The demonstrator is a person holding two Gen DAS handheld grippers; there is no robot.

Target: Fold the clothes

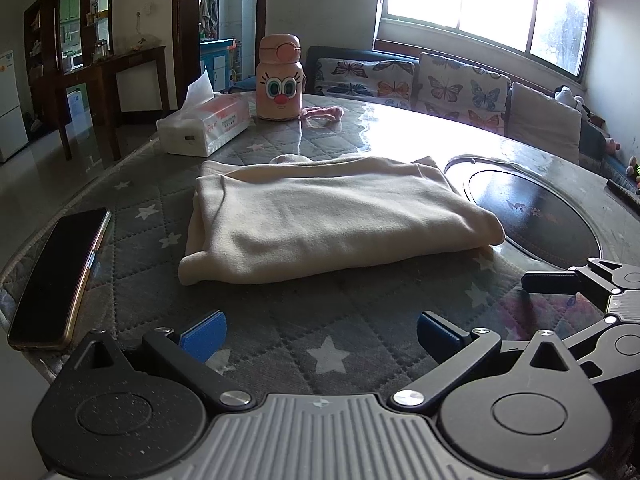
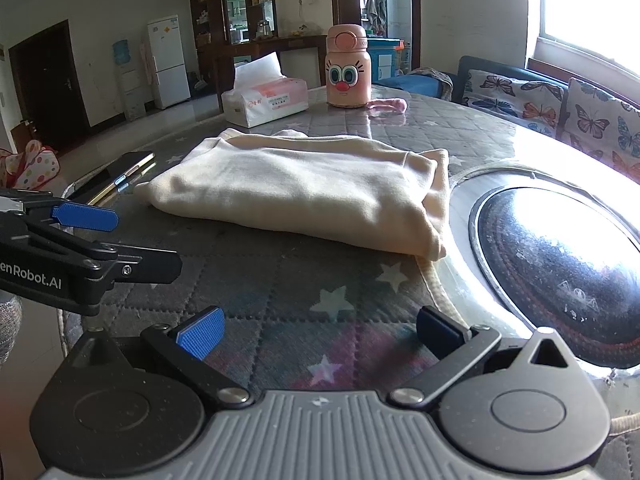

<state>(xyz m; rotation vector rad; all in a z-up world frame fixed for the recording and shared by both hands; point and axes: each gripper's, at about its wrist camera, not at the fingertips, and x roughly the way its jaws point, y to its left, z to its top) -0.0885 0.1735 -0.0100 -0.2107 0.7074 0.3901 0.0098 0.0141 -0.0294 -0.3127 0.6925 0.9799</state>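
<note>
A: A phone (image 1: 60,276) lies at left; the cream garment (image 1: 320,220), soft fleece folded into a thick rectangle, rests mid-table on the quilted star-print cover (image 1: 288,320).

B: The left gripper (image 1: 320,336) and right gripper (image 2: 320,332) hover released, holding nothing. Folding looks nearly complete; any next move needs only smoothing.

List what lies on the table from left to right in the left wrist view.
Black smartphone with gold edge → white and pink tissue pack → pink cartoon-face water bottle → folded cream garment → dark round glossy inset of the table.
</note>
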